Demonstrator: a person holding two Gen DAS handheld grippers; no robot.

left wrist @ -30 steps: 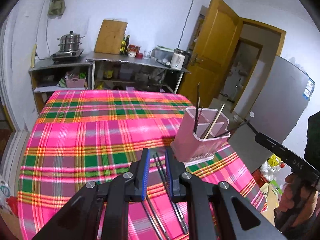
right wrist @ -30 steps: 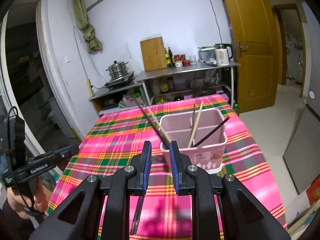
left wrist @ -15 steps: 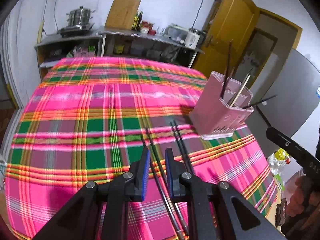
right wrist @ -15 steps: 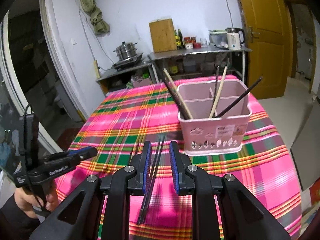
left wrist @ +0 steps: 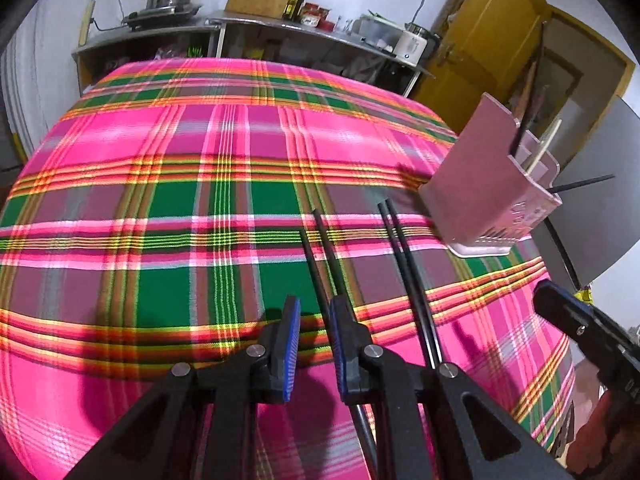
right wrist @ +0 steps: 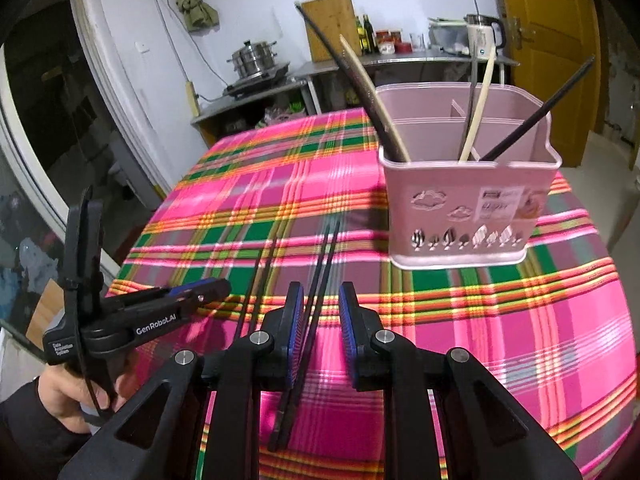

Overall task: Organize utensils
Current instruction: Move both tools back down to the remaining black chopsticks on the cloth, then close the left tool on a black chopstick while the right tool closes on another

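A pink divided utensil holder (right wrist: 466, 204) stands on the plaid tablecloth (right wrist: 520, 320), with several chopsticks leaning in it; it also shows in the left wrist view (left wrist: 484, 192). Two pairs of black chopsticks lie flat on the cloth. My left gripper (left wrist: 314, 312) is open, low over the left pair (left wrist: 320, 248). The other pair (left wrist: 404, 256) lies to its right. My right gripper (right wrist: 320, 300) is open, low over that pair (right wrist: 320, 264), which runs between its fingers. The left pair (right wrist: 260, 272) lies beside it. The left gripper (right wrist: 200, 292) shows at the left in the right wrist view.
The table edge falls away close behind the holder. A metal counter (right wrist: 360, 64) with a steamer pot, bottles and a kettle stands along the back wall. A wooden door (right wrist: 552, 40) is at the right. The right gripper (left wrist: 580, 328) shows at the right in the left wrist view.
Both grippers have come down and forward toward the tablecloth. Each now sits low over a pair of black chopsticks. Both stay open.
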